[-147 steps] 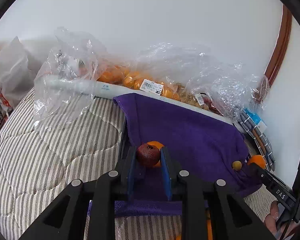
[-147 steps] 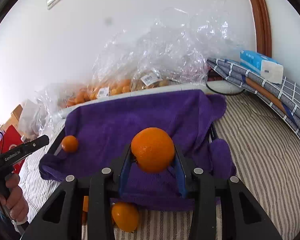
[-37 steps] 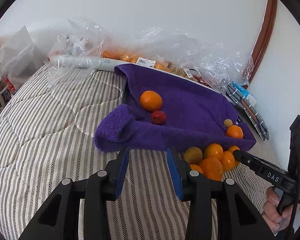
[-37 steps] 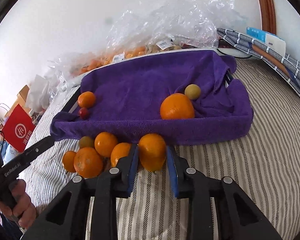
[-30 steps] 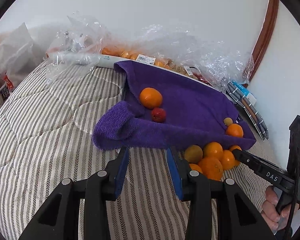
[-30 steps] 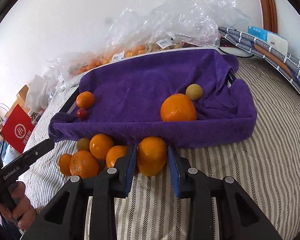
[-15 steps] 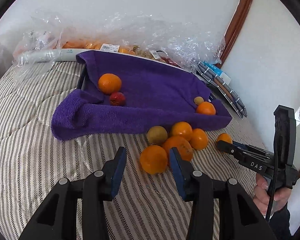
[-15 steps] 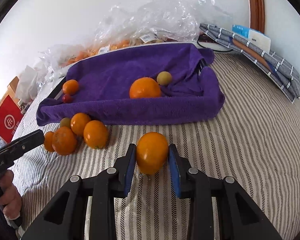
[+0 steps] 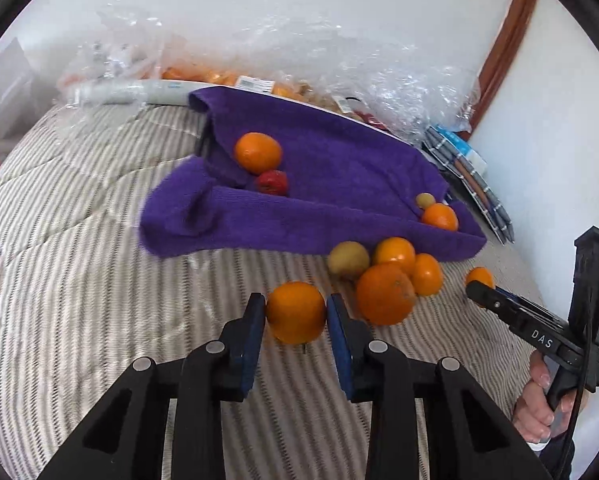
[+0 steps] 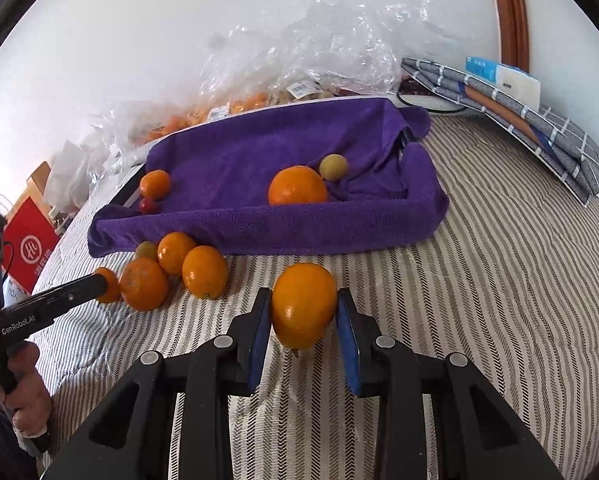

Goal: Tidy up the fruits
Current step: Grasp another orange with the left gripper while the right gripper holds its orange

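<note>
While both grippers point down over the grey-and-white striped quilted bedcover, each has a round orange fruit between its blue pads. The left gripper is closing its jaws on a small orange mandarin, the pads right against its sides, at the near edge of a loose cluster of fruit lying on the bedcover. That cluster holds a larger orange, two smaller orange mandarins behind and beside it, and a dull yellow-green round fruit, all touching or nearly so, just in front of the folded rim of the purple terry towel. The right gripper grips a glossy oval orange with narrow jaws, pads pressed to both sides, apart from the cluster and to its right in the right wrist view. The towel lies draped over a shallow tray-like form, and on it rest four fruits: an orange mandarin touching a small red fruit at one end, and a big orange touching a small yellow-green fruit at the other. Behind the towel, against the white wall, crumpled clear plastic bags hold more orange fruit. Folded grey checked cloth lies at the far right of the bedcover.
</note>
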The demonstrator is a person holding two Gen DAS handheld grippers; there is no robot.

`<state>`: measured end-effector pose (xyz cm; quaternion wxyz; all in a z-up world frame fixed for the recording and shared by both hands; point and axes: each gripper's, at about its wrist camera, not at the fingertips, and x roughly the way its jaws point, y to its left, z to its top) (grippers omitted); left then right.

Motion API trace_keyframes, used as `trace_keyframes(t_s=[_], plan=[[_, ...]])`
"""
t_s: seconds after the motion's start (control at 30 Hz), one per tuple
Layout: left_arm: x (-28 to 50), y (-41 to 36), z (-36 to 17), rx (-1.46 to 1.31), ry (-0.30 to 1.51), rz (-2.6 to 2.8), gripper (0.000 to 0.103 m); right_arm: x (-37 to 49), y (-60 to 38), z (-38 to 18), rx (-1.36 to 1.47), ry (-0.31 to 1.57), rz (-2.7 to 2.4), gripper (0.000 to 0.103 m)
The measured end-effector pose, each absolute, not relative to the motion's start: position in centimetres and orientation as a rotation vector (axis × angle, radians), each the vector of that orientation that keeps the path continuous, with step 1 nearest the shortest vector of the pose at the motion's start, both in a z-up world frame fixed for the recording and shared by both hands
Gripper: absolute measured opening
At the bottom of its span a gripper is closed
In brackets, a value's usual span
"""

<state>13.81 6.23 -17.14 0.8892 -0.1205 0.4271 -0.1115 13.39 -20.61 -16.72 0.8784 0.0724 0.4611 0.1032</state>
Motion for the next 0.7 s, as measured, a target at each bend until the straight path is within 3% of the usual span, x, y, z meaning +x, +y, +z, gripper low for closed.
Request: trace_keyframes(t_s=[0.37, 0.7], plan=[[14.4, 5.1, -17.4, -0.14, 0.912, -0.129, 0.031, 13.9, -19.8, -17.5, 0.08, 1.01, 0.193, 0.032], [14.3, 6.8, -17.8, -0.248, 0.9, -0.167, 0.031, 13.9, -20.0, -17.5, 0.094, 1.006, 0.197, 0.032]])
